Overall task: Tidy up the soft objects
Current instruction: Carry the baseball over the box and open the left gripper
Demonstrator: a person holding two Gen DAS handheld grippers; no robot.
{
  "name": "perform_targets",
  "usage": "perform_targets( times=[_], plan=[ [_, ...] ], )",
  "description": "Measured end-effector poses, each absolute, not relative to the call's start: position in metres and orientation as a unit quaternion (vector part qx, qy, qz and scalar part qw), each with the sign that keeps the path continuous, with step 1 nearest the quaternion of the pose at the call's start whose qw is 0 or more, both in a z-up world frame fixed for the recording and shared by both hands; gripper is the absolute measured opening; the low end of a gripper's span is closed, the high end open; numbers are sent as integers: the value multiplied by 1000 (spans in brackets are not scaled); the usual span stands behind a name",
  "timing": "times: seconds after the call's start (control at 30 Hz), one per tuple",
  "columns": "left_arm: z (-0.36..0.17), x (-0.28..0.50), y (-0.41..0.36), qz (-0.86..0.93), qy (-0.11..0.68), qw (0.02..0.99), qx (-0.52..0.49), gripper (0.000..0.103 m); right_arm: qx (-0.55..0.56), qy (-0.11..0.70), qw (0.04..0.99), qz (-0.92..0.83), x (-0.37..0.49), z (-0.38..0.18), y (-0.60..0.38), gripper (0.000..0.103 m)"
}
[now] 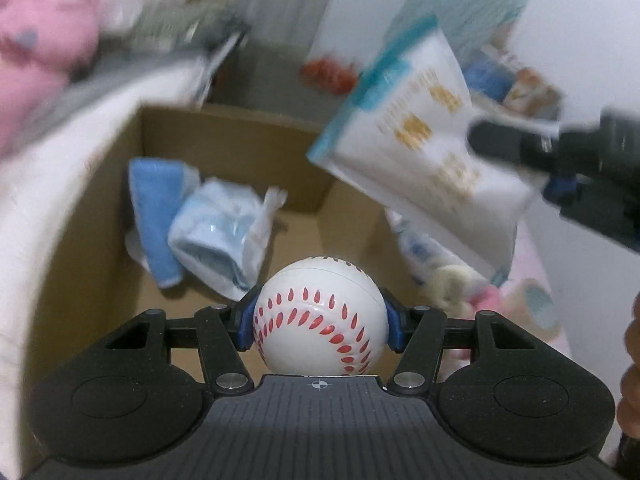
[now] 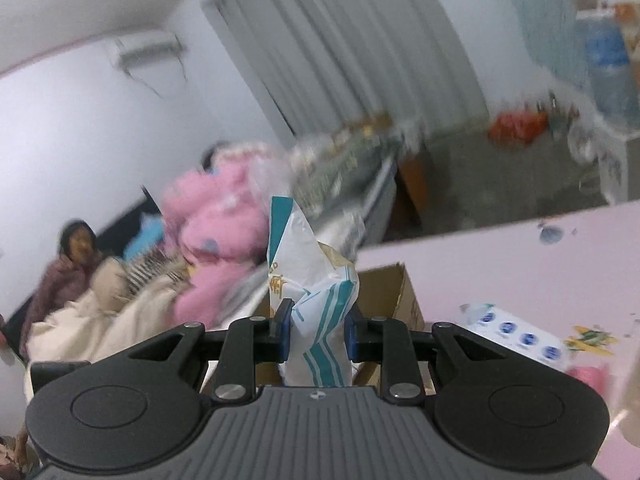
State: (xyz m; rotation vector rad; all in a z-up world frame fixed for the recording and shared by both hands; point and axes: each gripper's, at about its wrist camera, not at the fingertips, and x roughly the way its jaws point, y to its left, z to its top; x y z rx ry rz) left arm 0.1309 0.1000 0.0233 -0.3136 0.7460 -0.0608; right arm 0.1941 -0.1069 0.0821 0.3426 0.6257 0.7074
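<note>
Though it mimics a hard baseball, the ball (image 1: 320,322) is judged a light foam toy, springy and smooth-skinned, best pinched across its widest part. The left gripper (image 1: 320,322) does so: jaws part-closed on either side of the ball, blue pads at its equator, held over the open cardboard box (image 1: 236,128). Blue cloth (image 1: 154,204) and a pale bagged bundle (image 1: 218,232) lie on the box floor.

The white-and-teal packet (image 2: 316,320) looks light, crinkly, slippery and crushable; grip near an edge seam. The right gripper (image 2: 316,330) has jaws nearly closed on its crumpled lower part, raised and tilted above the box's rim, blurred in the left view. Pink worktop (image 2: 500,272) carries a dotted pack (image 2: 516,336) beside the box.
</note>
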Motion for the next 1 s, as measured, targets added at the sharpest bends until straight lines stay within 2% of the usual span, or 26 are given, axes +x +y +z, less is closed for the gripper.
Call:
perform_targets(
  times=[0.27, 0.43, 0.8, 1.0],
  plan=[
    [-22, 205, 122, -15, 467, 855, -225, 59, 110, 339, 885, 299, 237, 67, -38, 50],
    [-29, 220, 123, 12, 504, 834, -223, 59, 103, 347, 885, 292, 249, 60, -30, 50],
    [-29, 236, 120, 16, 509, 834, -214, 61, 109, 351, 886, 283, 255, 56, -33, 50],
    [-26, 223, 121, 23, 496, 841, -214, 70, 101, 347, 889, 280, 254, 61, -37, 50]
  ],
)
